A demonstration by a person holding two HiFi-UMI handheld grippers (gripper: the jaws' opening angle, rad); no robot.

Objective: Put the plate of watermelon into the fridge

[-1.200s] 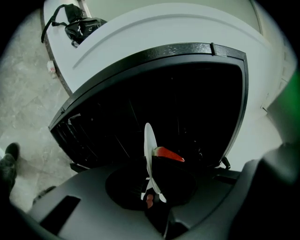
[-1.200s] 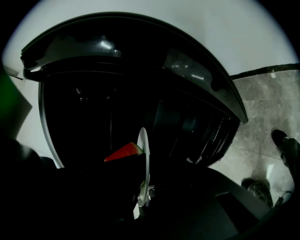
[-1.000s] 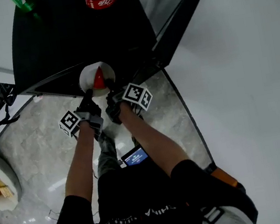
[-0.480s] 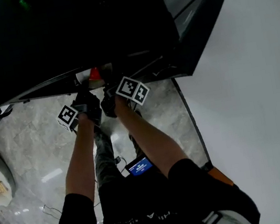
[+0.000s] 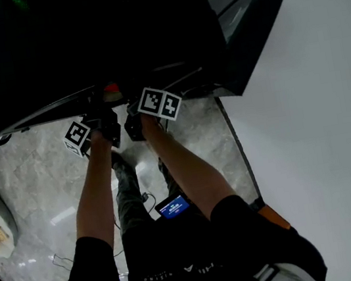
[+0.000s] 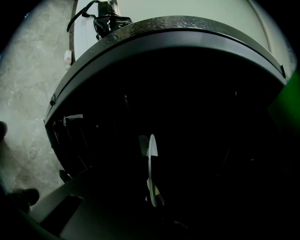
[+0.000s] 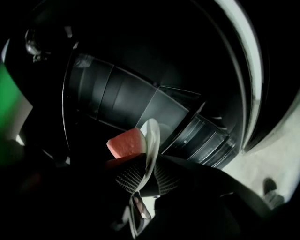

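Deeper into the fridge [image 5: 99,42] at upper centre since before, the plate [image 7: 151,136] has its stiff, slick rim pinched by the right gripper [image 7: 143,176] and seemingly the left gripper [image 6: 152,208]; the watermelon [image 7: 125,143] could slide.

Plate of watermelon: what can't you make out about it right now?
Head view: the fridge top hides the plate; only a red watermelon tip shows.
Left gripper view: darkness hides the jaws around the edge-on plate.
Right gripper view: right gripper covers the plate's near rim.
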